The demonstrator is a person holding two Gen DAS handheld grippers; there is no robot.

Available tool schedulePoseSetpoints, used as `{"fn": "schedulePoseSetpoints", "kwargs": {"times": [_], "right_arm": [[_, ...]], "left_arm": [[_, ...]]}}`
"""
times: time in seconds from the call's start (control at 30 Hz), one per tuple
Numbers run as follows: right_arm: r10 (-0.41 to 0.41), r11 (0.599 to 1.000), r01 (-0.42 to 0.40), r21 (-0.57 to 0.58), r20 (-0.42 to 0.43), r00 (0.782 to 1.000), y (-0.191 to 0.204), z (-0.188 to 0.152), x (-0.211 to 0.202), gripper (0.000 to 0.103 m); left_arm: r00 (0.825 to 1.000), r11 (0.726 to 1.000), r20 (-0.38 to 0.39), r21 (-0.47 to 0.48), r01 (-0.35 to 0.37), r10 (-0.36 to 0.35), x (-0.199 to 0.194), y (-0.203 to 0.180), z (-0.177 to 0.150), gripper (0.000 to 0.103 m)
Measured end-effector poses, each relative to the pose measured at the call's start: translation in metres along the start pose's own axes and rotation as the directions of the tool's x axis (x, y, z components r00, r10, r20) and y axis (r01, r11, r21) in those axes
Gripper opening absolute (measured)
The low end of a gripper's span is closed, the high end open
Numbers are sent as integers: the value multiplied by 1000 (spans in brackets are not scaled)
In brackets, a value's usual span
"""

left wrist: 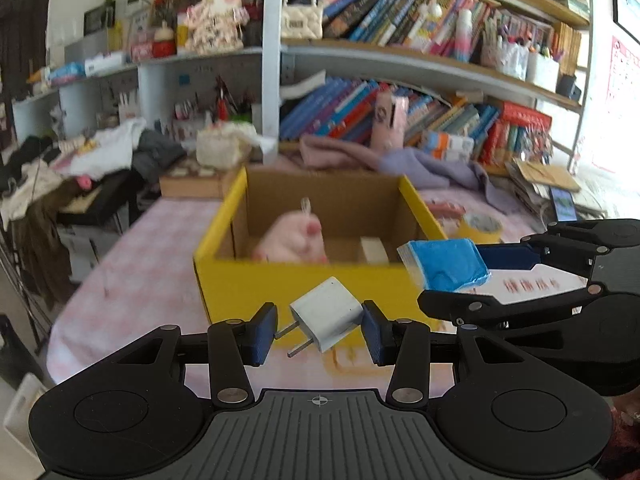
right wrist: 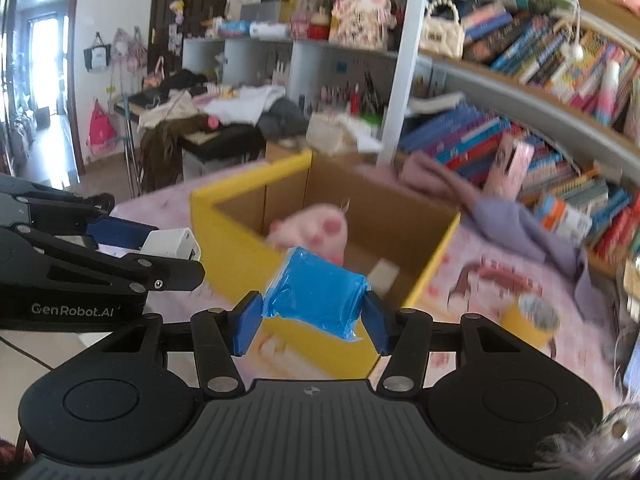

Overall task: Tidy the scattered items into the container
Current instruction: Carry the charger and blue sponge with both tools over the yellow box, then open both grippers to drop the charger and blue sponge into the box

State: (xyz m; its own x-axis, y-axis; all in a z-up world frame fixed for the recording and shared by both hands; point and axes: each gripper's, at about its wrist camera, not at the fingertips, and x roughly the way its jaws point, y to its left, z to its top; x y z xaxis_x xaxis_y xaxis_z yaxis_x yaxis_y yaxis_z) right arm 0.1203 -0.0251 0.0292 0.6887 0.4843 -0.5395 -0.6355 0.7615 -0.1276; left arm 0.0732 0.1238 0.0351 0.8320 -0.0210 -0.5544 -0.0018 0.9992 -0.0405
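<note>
A yellow cardboard box (left wrist: pixel 240 280) stands open on the pink table, also in the right wrist view (right wrist: pixel 224 240). Inside lie a pink plush toy (left wrist: pixel 292 236) and a small white block (left wrist: pixel 374 250). My left gripper (left wrist: pixel 320 330) is shut on a white plug charger (left wrist: pixel 326 314), held in front of the box's near wall. My right gripper (right wrist: pixel 312 320) is shut on a blue wrapped packet (right wrist: pixel 316 296), held over the box's near edge. The packet (left wrist: pixel 444 264) and the charger (right wrist: pixel 172 244) each show in the other view.
A yellow tape roll (left wrist: pixel 480 228) sits on the table right of the box. Purple cloth (left wrist: pixel 432 168) and bookshelves (left wrist: pixel 400 112) stand behind. A cluttered desk with clothes (left wrist: pixel 80 160) is at the left.
</note>
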Motion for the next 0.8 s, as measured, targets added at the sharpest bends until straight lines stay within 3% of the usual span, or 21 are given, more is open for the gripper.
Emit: {"fn": "schedulePoseSetpoints", "kwargs": {"times": [0.33, 0.57, 0.8], "right_arm": [[-6, 999, 5, -49, -17, 1000, -41, 33, 57, 52], [-17, 986, 1, -168, -93, 995, -67, 52, 118, 52], [15, 944, -83, -320, -209, 978, -72, 57, 174, 52]], "left_arm": [[1000, 1000, 28, 23, -5, 5, 53, 6, 47, 44], [997, 998, -83, 55, 8, -4, 111, 8, 57, 44], [980, 991, -199, 131, 25, 2, 150, 1, 49, 44]]}}
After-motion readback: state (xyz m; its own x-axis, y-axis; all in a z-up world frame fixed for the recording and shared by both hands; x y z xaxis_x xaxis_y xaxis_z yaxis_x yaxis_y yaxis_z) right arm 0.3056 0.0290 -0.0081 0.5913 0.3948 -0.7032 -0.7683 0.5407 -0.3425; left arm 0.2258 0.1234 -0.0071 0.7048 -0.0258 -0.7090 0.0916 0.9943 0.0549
